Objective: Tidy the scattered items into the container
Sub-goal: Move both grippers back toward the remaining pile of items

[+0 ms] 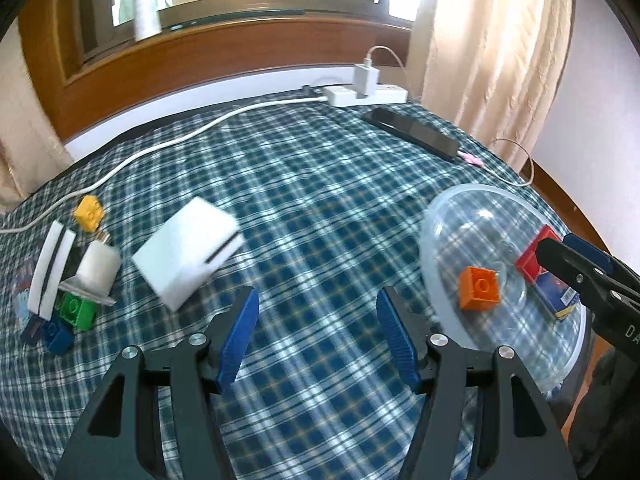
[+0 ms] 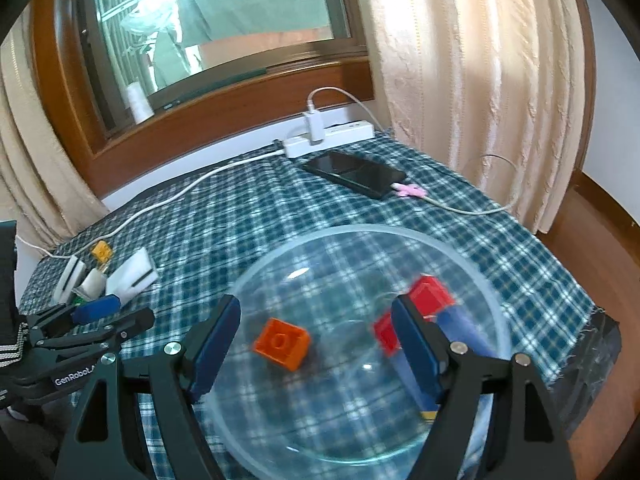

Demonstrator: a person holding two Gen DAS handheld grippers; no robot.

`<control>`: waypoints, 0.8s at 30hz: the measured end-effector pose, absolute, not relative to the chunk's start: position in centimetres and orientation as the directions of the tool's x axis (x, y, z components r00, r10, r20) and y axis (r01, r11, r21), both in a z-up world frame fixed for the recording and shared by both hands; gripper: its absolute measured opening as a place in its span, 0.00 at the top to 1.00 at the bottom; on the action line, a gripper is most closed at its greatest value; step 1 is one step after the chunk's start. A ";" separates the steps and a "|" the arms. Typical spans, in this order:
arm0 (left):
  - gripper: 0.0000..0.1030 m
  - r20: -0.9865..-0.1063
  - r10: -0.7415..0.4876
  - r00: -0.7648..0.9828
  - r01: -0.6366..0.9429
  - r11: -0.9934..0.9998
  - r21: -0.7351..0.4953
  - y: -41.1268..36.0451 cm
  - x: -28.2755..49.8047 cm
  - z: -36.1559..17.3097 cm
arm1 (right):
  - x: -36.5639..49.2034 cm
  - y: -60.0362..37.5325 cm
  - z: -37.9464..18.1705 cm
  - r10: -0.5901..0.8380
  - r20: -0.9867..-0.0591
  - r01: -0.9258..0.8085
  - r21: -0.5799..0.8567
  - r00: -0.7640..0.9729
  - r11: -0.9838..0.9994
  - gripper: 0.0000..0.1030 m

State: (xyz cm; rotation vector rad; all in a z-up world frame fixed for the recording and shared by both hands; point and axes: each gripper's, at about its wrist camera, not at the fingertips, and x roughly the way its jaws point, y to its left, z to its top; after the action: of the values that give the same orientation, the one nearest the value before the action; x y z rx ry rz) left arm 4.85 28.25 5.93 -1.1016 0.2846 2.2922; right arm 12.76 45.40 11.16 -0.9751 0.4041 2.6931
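Observation:
A clear plastic bowl (image 2: 360,231) stands at the right end of the plaid tablecloth, and in it lie an orange brick (image 2: 282,342) and a red and blue box (image 2: 432,294). My right gripper (image 2: 316,346) hovers open over the bowl, holding nothing. My left gripper (image 1: 318,336) is open and empty above the cloth. A white box (image 1: 188,252) lies just ahead of it to the left. Farther left is a heap: a yellow brick (image 1: 89,213), a green brick (image 1: 76,310), a blue brick (image 1: 58,334), a white bottle (image 1: 98,264) and a flat white piece (image 1: 52,268).
At the back edge lie a power strip (image 1: 368,94) with a charger, its white cable (image 1: 168,144) crossing the cloth, and a black phone (image 1: 416,132). The table's right edge (image 2: 592,312) drops off close beside the bowl. Curtains hang at both sides.

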 end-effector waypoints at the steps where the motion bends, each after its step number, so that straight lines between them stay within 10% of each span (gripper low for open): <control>1: 0.37 -0.769 0.401 -0.497 -0.573 -0.817 -0.056 27.8 4.6 5.9 | 12.6 45.1 11.2 0.129 -0.652 -0.315 0.176 -0.747 -0.933 0.21; 24: 0.37 -0.775 0.318 -0.546 -0.428 -0.901 -0.069 19.2 1.0 5.2 | 7.2 36.7 10.1 -0.013 -0.688 -0.148 0.174 -0.725 -0.974 0.21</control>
State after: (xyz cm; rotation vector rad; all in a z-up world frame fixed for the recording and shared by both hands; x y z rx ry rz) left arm 0.99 19.22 5.22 -1.1838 0.1784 2.4341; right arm 7.21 36.74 10.10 -1.1321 0.3348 2.8320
